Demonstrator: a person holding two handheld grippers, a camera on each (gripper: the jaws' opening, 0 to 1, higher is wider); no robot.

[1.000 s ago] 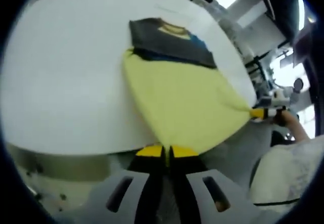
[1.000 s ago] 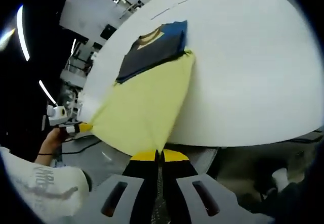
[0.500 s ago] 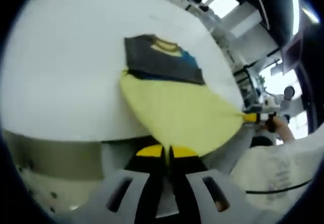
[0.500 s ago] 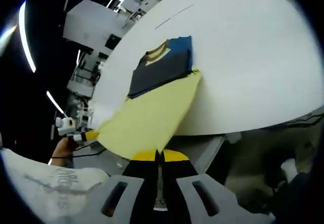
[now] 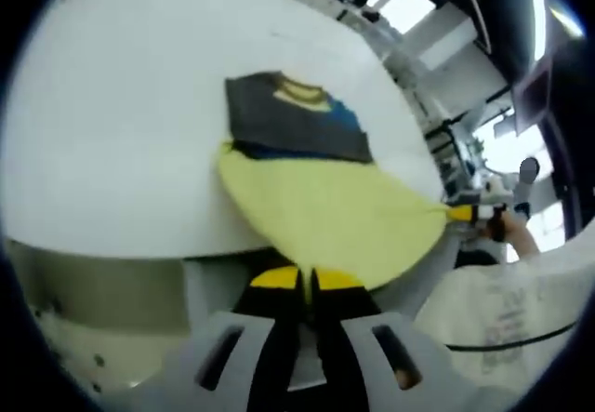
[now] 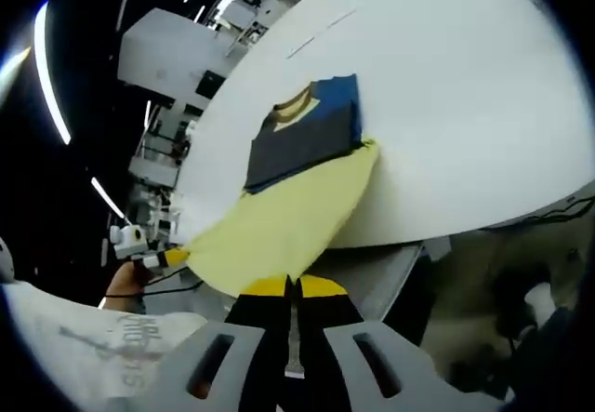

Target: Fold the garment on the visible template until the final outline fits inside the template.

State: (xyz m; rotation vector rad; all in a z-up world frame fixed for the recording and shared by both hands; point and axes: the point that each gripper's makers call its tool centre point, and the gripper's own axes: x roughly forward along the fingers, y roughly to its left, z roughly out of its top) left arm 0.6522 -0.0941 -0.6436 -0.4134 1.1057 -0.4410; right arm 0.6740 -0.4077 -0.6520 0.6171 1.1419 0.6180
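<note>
A garment lies on the white table (image 5: 112, 133): its dark grey top with a yellow collar and blue patch (image 5: 288, 119) rests flat, and its yellow lower part (image 5: 325, 212) stretches off the near table edge. My left gripper (image 5: 307, 277) is shut on one corner of the yellow hem. My right gripper (image 6: 291, 285) is shut on the other hem corner, seen at the right of the left gripper view as the right gripper (image 5: 465, 213) in a hand. In the right gripper view the dark top (image 6: 307, 138) and yellow part (image 6: 279, 231) span the table (image 6: 465, 105); the left gripper (image 6: 163, 258) shows at left.
The person's white sleeve and body (image 5: 502, 310) stand at the lower right of the left gripper view and as white clothing (image 6: 84, 356) at the lower left of the right one. Thin dark line marks (image 6: 321, 31) lie far on the table. Equipment and racks (image 6: 172, 49) stand beyond.
Both grippers have drawn back from the table with the yellow hem held taut between them; the garment looks smaller and farther, and more of the table's front edge shows.
</note>
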